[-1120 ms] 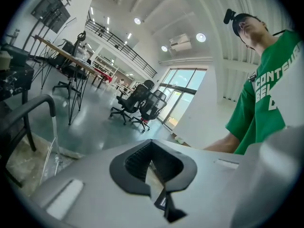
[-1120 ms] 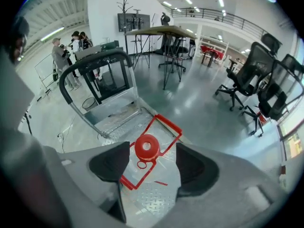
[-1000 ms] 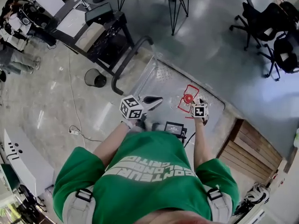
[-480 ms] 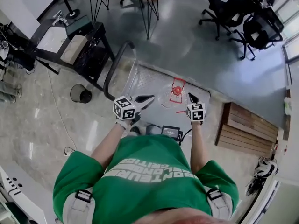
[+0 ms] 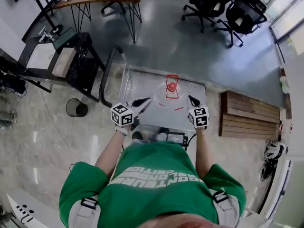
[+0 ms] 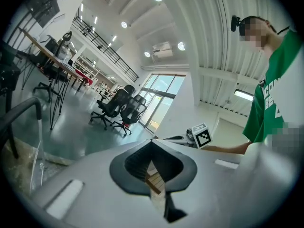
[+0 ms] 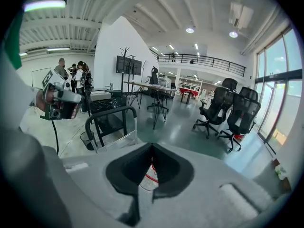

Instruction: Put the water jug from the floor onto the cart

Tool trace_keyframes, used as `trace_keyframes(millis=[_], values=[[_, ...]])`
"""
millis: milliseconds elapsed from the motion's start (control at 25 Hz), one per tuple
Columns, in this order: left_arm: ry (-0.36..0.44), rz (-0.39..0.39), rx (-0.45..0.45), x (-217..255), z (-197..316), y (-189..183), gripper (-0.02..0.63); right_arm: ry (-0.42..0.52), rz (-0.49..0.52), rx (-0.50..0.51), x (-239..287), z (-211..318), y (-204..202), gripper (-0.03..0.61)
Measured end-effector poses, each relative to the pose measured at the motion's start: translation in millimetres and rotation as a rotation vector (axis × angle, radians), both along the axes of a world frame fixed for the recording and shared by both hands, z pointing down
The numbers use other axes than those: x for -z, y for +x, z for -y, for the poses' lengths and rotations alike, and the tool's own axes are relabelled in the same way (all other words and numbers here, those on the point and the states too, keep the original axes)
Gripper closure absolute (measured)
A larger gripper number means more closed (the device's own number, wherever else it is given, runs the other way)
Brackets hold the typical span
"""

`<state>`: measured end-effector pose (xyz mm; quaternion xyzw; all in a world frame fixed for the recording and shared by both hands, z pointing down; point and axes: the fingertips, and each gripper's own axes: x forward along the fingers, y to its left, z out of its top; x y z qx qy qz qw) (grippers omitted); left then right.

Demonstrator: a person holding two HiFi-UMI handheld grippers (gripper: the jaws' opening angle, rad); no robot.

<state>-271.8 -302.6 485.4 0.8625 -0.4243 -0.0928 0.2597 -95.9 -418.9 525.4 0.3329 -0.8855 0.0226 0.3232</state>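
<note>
Head view, left to right. One black shelf trolley (image 5: 78,63) stands at the far left, with one dark round wastebasket (image 5: 76,107) on the floor near it. One platform cart (image 5: 140,84) follows, its single black push handle (image 5: 105,75) on its left side.

The left gripper (image 5: 142,101) is clenched on nothing: its jaws meet at the tips, and its own view shows only room and floor beyond them. It carries one marker cube (image 5: 121,115) printed with black-and-white squares.

One clear water jug (image 5: 171,84) with a red cap and carry handle stands upright on the cart deck, toward the far edge, apart from both grippers. Two short red pieces (image 5: 163,104) lie on the deck in front of it.

The right gripper (image 5: 192,100), with a like cube (image 5: 198,117), is also closed and empty. In its own view a red-marked part of the jug (image 7: 151,175) shows beyond the jaws, its print illegible.

One slatted wooden pallet (image 5: 247,114) lies right of the cart. At least two black office chairs (image 5: 240,11) stand beyond it.

The white lettering on the person's green shirt (image 5: 152,184) cannot be read with certainty.
</note>
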Motion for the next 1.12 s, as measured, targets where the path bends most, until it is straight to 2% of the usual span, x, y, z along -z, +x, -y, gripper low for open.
trace_keyframes(millis=[360,640,880,1120], values=[[0.021,0.020,0.017,13.9,11.9,31.1,0.604,0.027,0.012,0.088,12.7,0.9,10.3,0.584],[0.016,0.023,-0.011,11.4,24.5,100.1,0.604,0.020,0.001,0.219,9.5,-14.8,49.7,0.584],[0.006,0.027,-0.061,7.3,22.5,161.6,0.604,-0.037,-0.003,0.205,-4.8,-29.9,104.6,0.584],[0.003,0.047,-0.062,6.2,20.1,177.2,0.604,-0.038,0.011,0.182,-4.9,-33.9,129.8,0.584]])
